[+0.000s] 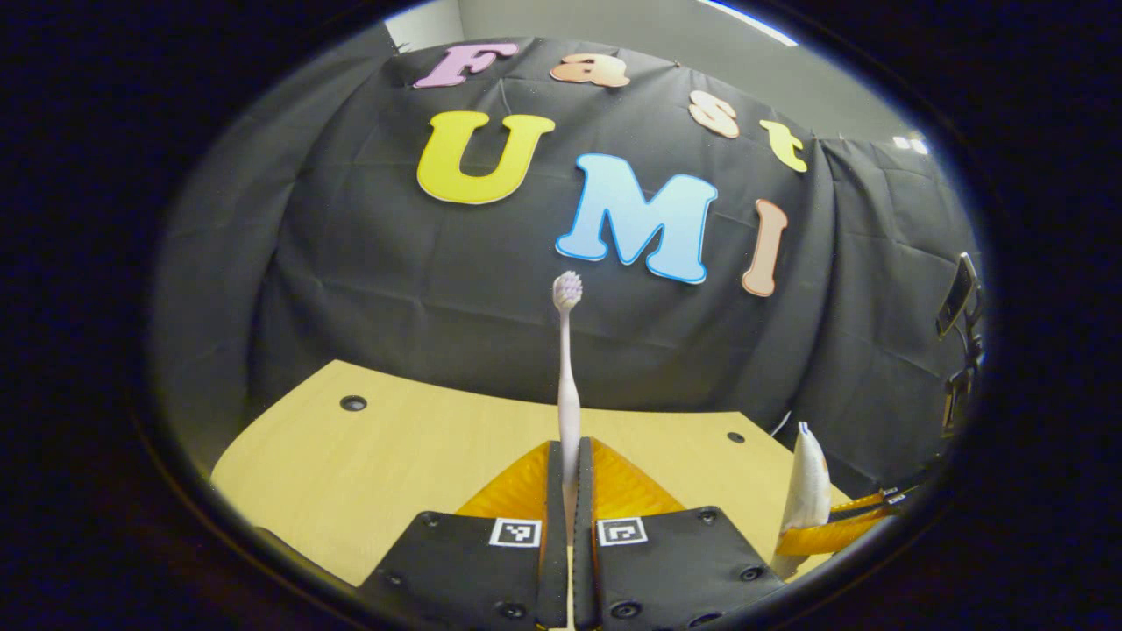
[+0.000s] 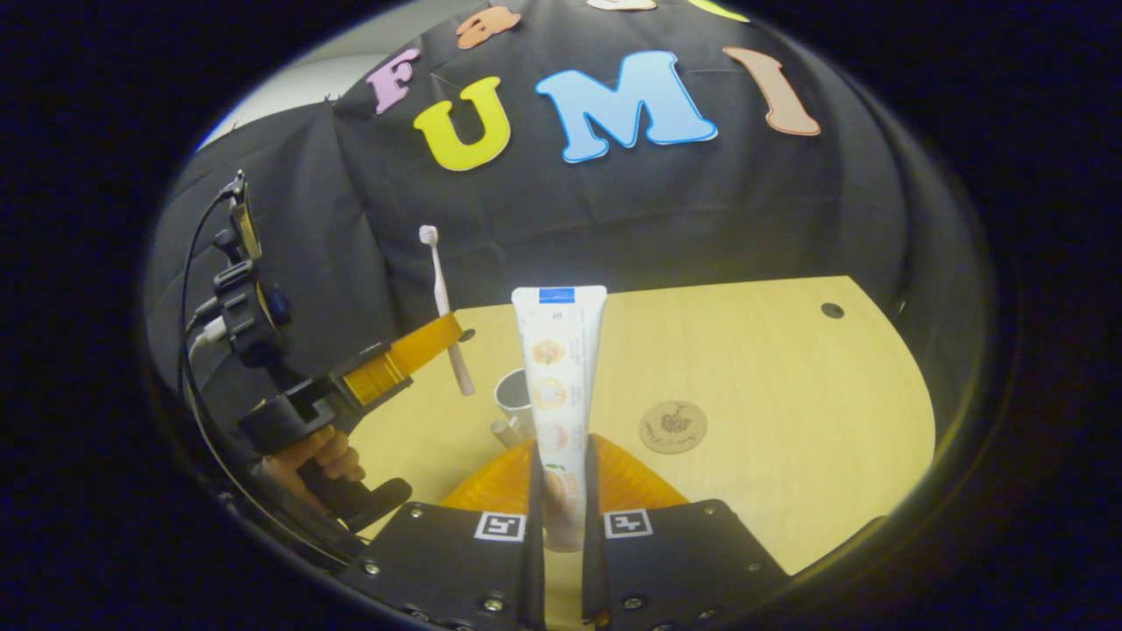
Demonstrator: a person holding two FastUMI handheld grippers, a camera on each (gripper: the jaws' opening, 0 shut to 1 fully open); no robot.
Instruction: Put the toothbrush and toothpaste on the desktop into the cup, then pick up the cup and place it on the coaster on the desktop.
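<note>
In the left gripper view, the left gripper (image 1: 568, 517) has its two fingers squeezed tight on the bottom end of the toothbrush (image 1: 568, 386). The toothbrush is pale pink and stands straight up from the fingers, with its bristle head at the top, up in the air in front of the black cloth wall (image 1: 368, 263). Below it is the light wooden desktop (image 1: 394, 456). Far off to the right in this view, the toothpaste (image 1: 808, 486) pokes up, held by the other gripper. In the right gripper view, the right gripper (image 2: 559, 526) has both fingers pressed on the lower part of the toothpaste (image 2: 559, 377). The tube is white with small round pictures down its front and a blue band at the top, and it stands upright above the desktop (image 2: 789, 368). Just behind the tube sits the cup (image 2: 513, 394), a small grey one on the desktop; the tube hides part of it, so I cannot tell if anything is inside. To the right of the cup, a little apart from it, lies the round brown coaster (image 2: 672, 427), flat on the desktop. On the left side of this view, a hand (image 2: 320, 460) holds the left gripper (image 2: 438, 337), which grips the toothbrush (image 2: 443, 307) up in the air, tilted a bit, above and to the left of the cup.
</note>
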